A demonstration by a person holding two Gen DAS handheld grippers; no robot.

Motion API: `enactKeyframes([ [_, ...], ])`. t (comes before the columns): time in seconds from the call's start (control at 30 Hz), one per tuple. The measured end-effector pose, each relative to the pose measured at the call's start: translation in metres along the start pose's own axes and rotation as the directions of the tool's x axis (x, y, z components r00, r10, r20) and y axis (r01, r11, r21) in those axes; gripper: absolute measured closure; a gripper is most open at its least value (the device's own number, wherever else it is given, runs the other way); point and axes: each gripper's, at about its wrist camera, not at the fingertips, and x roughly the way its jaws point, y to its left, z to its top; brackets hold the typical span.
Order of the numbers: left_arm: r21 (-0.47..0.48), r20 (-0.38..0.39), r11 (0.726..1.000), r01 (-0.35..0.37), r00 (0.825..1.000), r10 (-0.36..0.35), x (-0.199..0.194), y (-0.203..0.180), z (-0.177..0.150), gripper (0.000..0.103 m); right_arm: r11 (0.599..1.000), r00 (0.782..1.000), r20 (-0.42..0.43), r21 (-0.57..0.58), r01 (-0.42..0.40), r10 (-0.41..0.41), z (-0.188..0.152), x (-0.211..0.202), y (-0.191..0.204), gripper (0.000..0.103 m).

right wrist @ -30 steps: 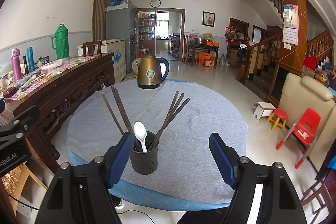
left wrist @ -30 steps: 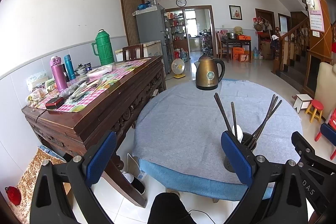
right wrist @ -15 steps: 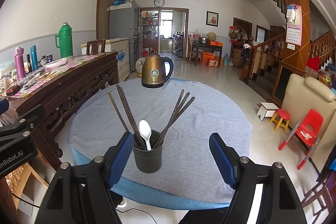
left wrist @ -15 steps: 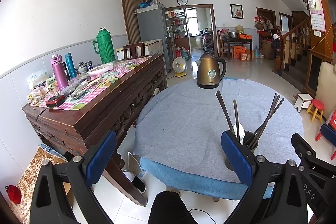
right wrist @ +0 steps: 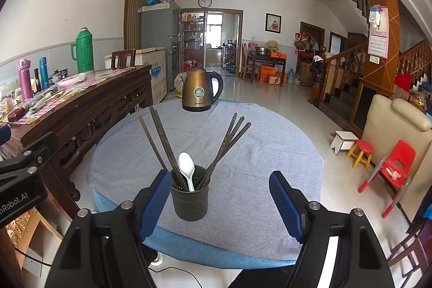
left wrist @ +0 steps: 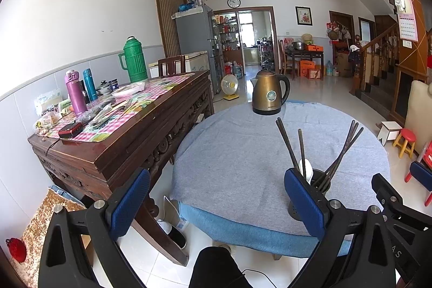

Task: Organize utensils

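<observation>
A dark utensil cup (right wrist: 190, 200) stands near the front edge of the round grey-clothed table (right wrist: 270, 153). It holds several dark chopsticks (right wrist: 162, 136) fanned left and right and one white spoon (right wrist: 186, 169). My right gripper (right wrist: 216, 203) is open and empty, close to the cup, its left pad (right wrist: 152, 200) beside it. My left gripper (left wrist: 216, 203) is open and empty, off the table's front left edge; the cup (left wrist: 318, 184) shows just behind its right pad (left wrist: 303, 200).
A brass electric kettle (right wrist: 201, 92) stands at the table's far side. A long wooden sideboard (left wrist: 121, 131) with flasks and clutter runs along the left. A cream chair (right wrist: 397, 153), red child's chair and small stools stand on the right.
Both views have drawn slightly back and up from the table; the cup sits a little further from the right gripper's pads. Both grippers stay open and empty.
</observation>
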Motion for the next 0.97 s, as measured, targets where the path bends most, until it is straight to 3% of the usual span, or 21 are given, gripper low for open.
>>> enactKeyframes([
  [0.57, -0.006, -0.001, 1.0, 0.018, 1.0, -0.018, 0.0, -0.008, 0.0, 0.003, 1.0, 1.0, -0.01, 0.005, 0.007, -0.007, -0.004, 0.004, -0.006, 0.025],
  [0.8, -0.013, -0.007, 0.999, 0.038, 0.999, -0.038, 0.014, -0.015, 0.001, 0.004, 1.0, 0.999, -0.027, -0.002, 0.017, -0.017, -0.006, 0.015, -0.012, 0.025],
  [0.9, -0.02, 0.037, 1.0, 0.021, 0.999, -0.02, 0.02, -0.019, 0.001, 0.004, 1.0, 0.999, -0.041, -0.011, 0.026, -0.027, -0.008, 0.022, -0.015, 0.025],
  [0.97, -0.023, 0.012, 0.999, 0.041, 0.999, -0.041, 0.031, -0.021, 0.001, 0.004, 0.999, 0.998, -0.061, -0.012, 0.034, -0.035, -0.01, 0.031, -0.018, 0.025],
])
